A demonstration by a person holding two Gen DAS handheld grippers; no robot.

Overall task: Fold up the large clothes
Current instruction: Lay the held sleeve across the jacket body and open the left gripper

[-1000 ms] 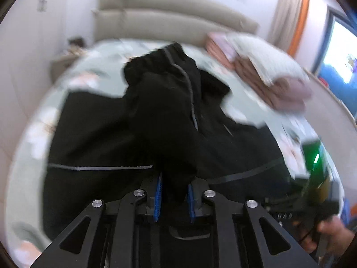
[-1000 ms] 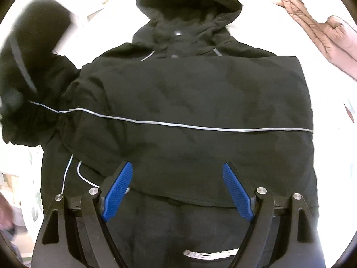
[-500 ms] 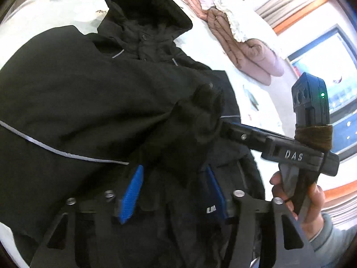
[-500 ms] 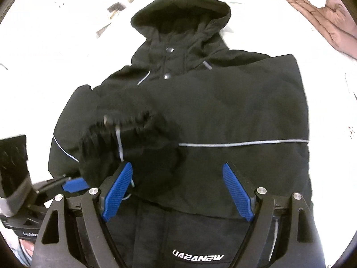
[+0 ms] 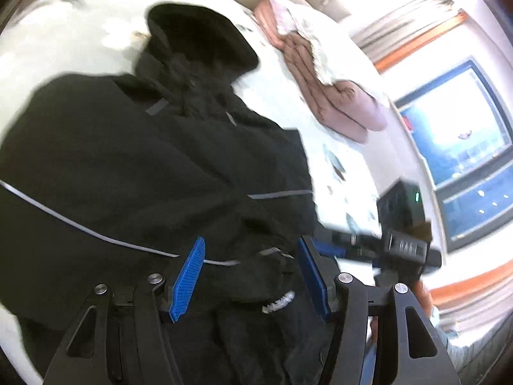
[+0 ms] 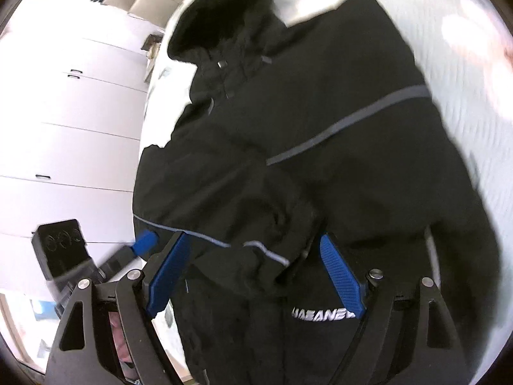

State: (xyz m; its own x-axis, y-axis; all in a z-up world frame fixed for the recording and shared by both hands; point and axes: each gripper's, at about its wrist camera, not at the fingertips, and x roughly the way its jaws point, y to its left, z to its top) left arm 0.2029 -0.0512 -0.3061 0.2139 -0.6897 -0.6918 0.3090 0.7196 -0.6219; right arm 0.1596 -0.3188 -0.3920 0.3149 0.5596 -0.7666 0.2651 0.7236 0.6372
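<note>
Left gripper (image 5: 251, 276) jaws wide, holding nothing, over black jacket (image 5: 134, 176), right gripper (image 6: 256, 272) likewise wide over jacket hem, bare bed (image 5: 73, 41) beyond hood (image 5: 198, 35).

Left gripper (image 5: 251, 280): black angular frame with triangular cut-outs, four round silver screws across its top, two ribbed blue pads (image 5: 187, 280).

Right gripper (image 6: 255, 277): same black frame, triangular cut-outs, silver screws, ribbed blue pads (image 6: 343, 280). Seen from the left wrist it carries a black camera block with a green light and pale lettering on its body, blurred.

Hand (image 5: 424, 292): bare skin; light grey sleeve (image 5: 461, 349).
</note>
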